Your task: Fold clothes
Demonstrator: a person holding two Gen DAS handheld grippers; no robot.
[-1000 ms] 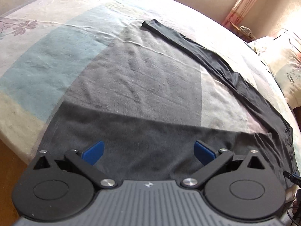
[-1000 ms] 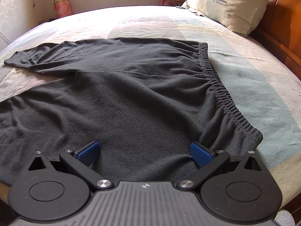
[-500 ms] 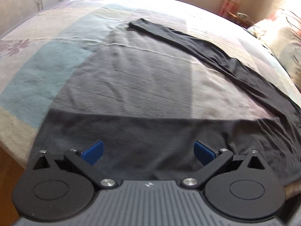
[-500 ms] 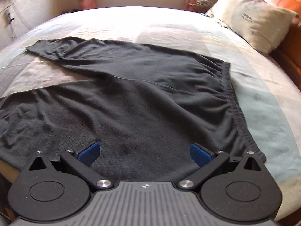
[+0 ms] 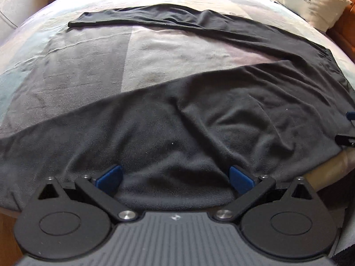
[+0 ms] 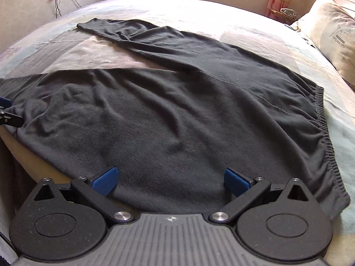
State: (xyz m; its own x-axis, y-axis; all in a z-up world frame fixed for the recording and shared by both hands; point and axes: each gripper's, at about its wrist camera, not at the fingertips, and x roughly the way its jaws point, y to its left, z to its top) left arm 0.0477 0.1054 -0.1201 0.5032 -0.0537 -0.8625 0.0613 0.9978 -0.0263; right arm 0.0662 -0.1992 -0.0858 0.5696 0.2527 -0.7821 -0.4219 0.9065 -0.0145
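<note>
I see that both of my views have swung since a second ago: the left wrist view, which a second ago faced the leg ends and the bare bedspread (image 5: 155, 51), now looks across the near leg toward the pillow (image 5: 310, 0) at 1 o'clock, and the tip of the right gripper (image 5: 348, 128) has entered its frame at 3 o'clock; the right wrist view has turned off the waistband (image 6: 326, 137), which now runs down its 3 o'clock side, and shows the tip of the left gripper (image 6: 6, 113) at 9 o'clock; I judge that both tools have converged on the near edge of the black trousers (image 6: 177, 110), ready to pick up that edge for the first fold, which is not yet begun. The left gripper (image 5: 175, 177) has its jaws spread wide with cloth beneath the gap, nothing held; the right gripper (image 6: 170, 177) likewise stands wide and empty. The trousers lie flat on the bed; their long axis runs from the waistband at 3 o'clock to the leg ends at 9 to 11 o'clock, the far leg (image 6: 124, 33) splayed away toward 11 o'clock, the near leg (image 5: 88, 133) along the bed edge.
</note>
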